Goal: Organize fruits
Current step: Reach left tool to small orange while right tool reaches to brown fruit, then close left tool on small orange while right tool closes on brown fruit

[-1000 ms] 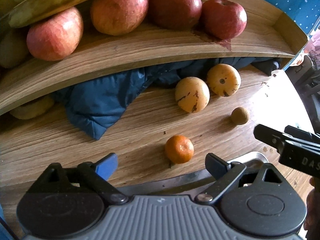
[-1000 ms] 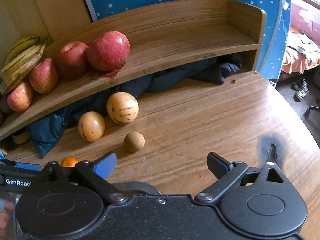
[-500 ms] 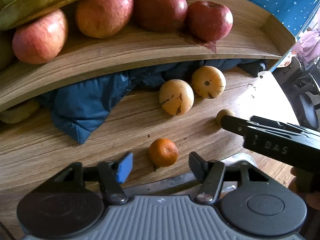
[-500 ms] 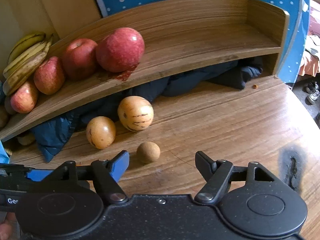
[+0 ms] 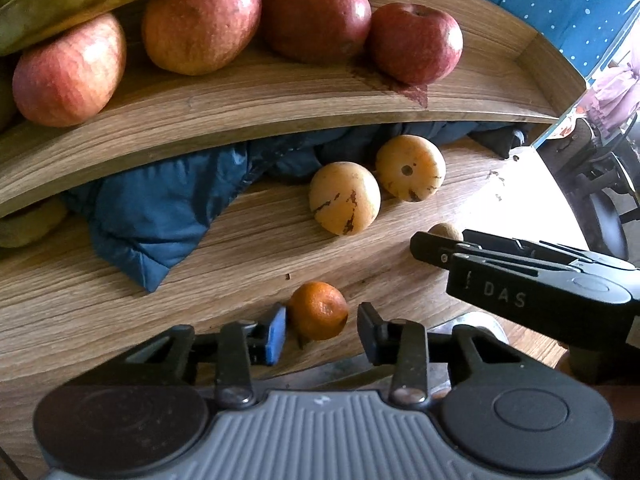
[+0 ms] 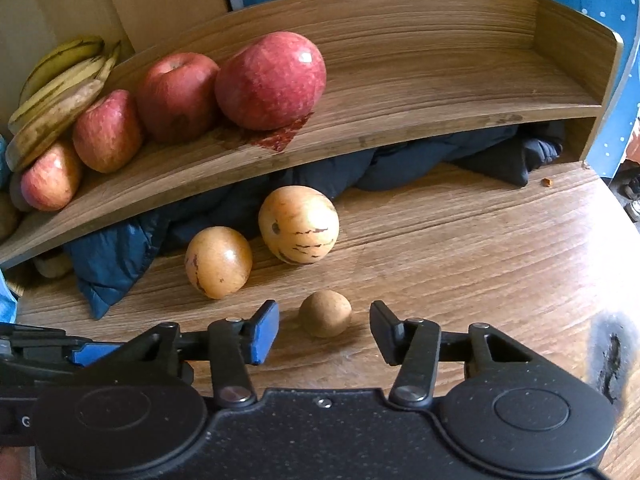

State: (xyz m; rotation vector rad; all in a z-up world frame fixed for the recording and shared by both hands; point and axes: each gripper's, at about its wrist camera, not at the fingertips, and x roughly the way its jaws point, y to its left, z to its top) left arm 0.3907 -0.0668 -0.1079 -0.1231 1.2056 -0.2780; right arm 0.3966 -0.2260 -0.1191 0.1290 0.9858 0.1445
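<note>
A small orange mandarin (image 5: 318,311) lies on the wooden table (image 5: 120,304) between the fingers of my left gripper (image 5: 322,332). The jaws are closing; the blue pad (image 5: 276,334) is at the fruit's side and a gap remains at the other finger. A small round brown fruit (image 6: 325,314) sits between the fingers of my right gripper (image 6: 324,330), whose jaws are also closing, with gaps on both sides. Two yellow striped melons (image 6: 298,224) (image 6: 218,262) rest further back. Red apples (image 6: 270,80) and bananas (image 6: 60,84) lie on the curved wooden shelf (image 6: 440,92).
A blue jacket (image 5: 160,216) is stuffed under the shelf behind the melons. A metal rim (image 5: 476,320) shows below the left gripper. The table has a black scorch mark (image 6: 608,360) at the right, and its edge drops off beyond that.
Both grippers' jaws have narrowed a lot. The right gripper moved in toward the brown fruit, which now sits between its fingers. The mandarin now sits between the left fingers.
</note>
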